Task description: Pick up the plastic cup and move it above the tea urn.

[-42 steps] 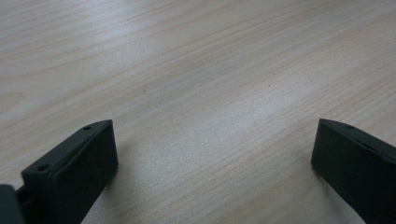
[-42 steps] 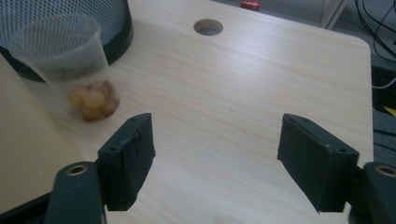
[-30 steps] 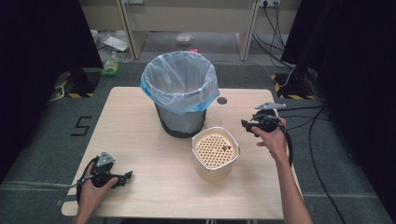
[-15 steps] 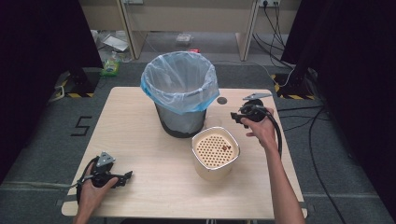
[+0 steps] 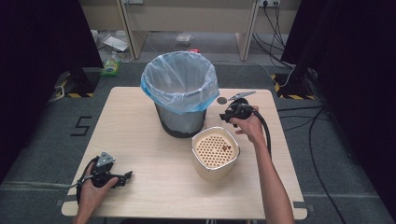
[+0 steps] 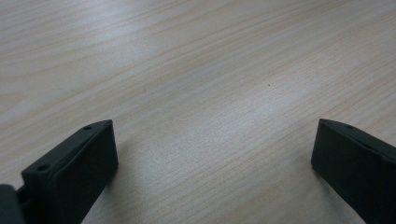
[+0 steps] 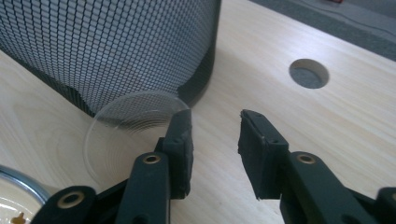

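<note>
A black mesh bin lined with a pale blue bag stands at the middle back of the wooden table. In front of it to the right sits a cream container with a perforated insert and a small brown bit inside. My right gripper hovers between the two, open, with nothing between its jaws. In the right gripper view the bin's mesh wall is close ahead. A clear round disc shows beside the left jaw, at the bin's base. My left gripper rests open at the front left.
A round hole in the tabletop lies just behind the right gripper, also seen as the hole in the right gripper view. The container's rim is at that view's lower left. Cables trail on the floor to the right.
The right hand has carried its gripper left from the table's right edge to the gap between bin and container. The left gripper has not moved.
</note>
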Motion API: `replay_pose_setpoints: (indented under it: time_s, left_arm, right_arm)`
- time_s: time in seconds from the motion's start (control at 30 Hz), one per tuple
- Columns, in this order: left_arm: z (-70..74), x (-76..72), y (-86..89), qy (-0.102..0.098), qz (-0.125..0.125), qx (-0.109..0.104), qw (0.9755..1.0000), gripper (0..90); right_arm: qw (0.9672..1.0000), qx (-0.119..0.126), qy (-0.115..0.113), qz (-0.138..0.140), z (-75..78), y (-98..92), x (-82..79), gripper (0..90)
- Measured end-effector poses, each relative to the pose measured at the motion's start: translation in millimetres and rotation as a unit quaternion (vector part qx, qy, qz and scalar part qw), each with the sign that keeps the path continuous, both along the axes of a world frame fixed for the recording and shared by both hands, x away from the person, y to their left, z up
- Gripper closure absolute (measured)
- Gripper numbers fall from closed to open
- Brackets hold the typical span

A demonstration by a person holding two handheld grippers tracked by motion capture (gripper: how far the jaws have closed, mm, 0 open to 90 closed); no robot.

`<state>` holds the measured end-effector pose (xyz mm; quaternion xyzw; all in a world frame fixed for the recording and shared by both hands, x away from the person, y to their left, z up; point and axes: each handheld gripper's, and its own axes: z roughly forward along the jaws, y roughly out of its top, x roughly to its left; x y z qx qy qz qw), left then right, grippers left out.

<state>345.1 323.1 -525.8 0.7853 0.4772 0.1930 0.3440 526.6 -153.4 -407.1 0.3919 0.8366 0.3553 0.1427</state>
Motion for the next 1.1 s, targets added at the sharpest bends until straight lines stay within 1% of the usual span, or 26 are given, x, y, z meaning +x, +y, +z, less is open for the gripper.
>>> replay_pose_setpoints:
  time_s: [0.17, 0.23, 0.4, 0.5, 0.6, 0.63, 0.7, 0.73, 0.87, 0.93, 1.03, 1.1]
  left_arm:
    - [0.0, 0.0, 0.1, 0.0, 0.0, 0.0, 1.0, 0.0]
    - [0.0, -0.1, 0.3, 0.0, -0.001, 0.0, 1.0, 0.0]
    - [0.0, -0.1, 0.5, 0.0, -0.001, 0.0, 1.0, 0.0]
    - [0.0, -0.1, 0.5, 0.0, -0.001, 0.0, 1.0, 0.0]
    - [0.0, -0.1, 0.7, 0.0, -0.002, 0.0, 1.0, 0.0]
    - [0.0, -0.1, 0.6, 0.0, -0.002, 0.0, 1.0, 0.0]
    - [0.0, -0.2, 0.8, 0.0, -0.002, 0.0, 1.0, 0.0]
    - [0.0, -0.2, 0.7, 0.0, -0.002, 0.0, 1.0, 0.0]
    - [0.0, -0.2, 0.8, 0.0, -0.002, 0.0, 1.0, 0.0]
    - [0.0, -0.1, 0.8, 0.0, -0.002, 0.0, 1.0, 0.0]
    - [0.0, -0.2, 0.8, 0.0, -0.002, 0.0, 1.0, 0.0]
    - [0.0, -0.1, 0.8, 0.0, -0.002, 0.0, 1.0, 0.0]
  right_arm:
    - [0.9998, -0.012, 0.012, 0.011, -9.1, 5.6, 3.9, 71.4]
    - [0.9997, -0.008, 0.017, 0.014, -11.6, 7.1, 5.6, 72.8]
    - [0.9993, -0.016, 0.024, 0.024, -18.1, 9.3, 9.8, 80.4]
    - [0.9987, -0.023, 0.033, 0.032, -21.0, 9.5, 9.5, 83.4]
    - [0.9985, -0.026, 0.029, 0.039, -19.5, 6.6, 8.9, 84.8]
    - [0.9985, -0.023, 0.028, 0.042, -18.3, 5.2, 8.0, 85.4]
    - [0.9985, -0.018, 0.018, 0.048, -13.4, 2.2, 5.4, 86.5]
    - [0.9985, -0.019, 0.012, 0.049, -10.6, -0.1, 4.3, 86.9]
    - [0.9988, -0.035, -0.015, 0.031, 1.6, -12.2, -0.8, 87.1]
    - [0.9986, -0.035, -0.033, 0.021, 7.9, -18.9, -4.1, 87.2]
    - [0.9973, -0.043, -0.058, 0.011, 17.3, -25.7, -9.9, 87.3]
    - [0.9966, -0.043, -0.071, 0.004, 22.4, -29.3, -13.8, 87.4]
